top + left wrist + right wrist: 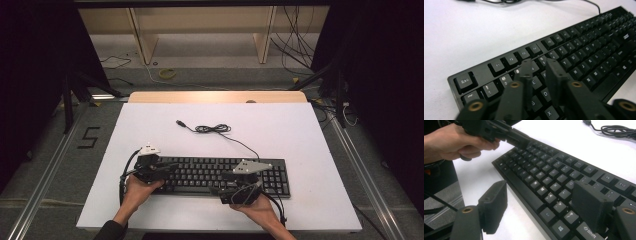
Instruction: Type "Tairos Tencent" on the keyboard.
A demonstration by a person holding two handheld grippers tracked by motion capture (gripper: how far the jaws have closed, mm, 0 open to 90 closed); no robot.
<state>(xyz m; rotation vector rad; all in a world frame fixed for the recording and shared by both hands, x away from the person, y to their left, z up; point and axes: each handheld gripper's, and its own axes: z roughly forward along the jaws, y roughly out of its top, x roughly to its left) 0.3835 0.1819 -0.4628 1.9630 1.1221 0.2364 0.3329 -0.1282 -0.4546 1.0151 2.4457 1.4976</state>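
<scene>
A black keyboard (215, 172) lies on the white board (220, 115), near its front edge. Its cable (212, 129) is coiled behind it and ends in a loose USB plug (181, 122). My left gripper (169, 166) hovers over the keyboard's left end. In the left gripper view its jaws are nearly together, with nothing between them, above the number and E keys (535, 81). My right gripper (541, 205) is wide open and straddles the keyboard's front edge (524, 192): one jaw is over the board and the other is by the Shift key (587, 231). In the high view the right gripper (222, 184) is at front centre.
The board rests on a wooden table (215, 96) with floor rails (45, 175) on both sides. Behind it stand shelf legs (142, 35), loose floor cables (300, 45) and a yellow tape ring (167, 73). Bare board lies left, right and behind the keyboard.
</scene>
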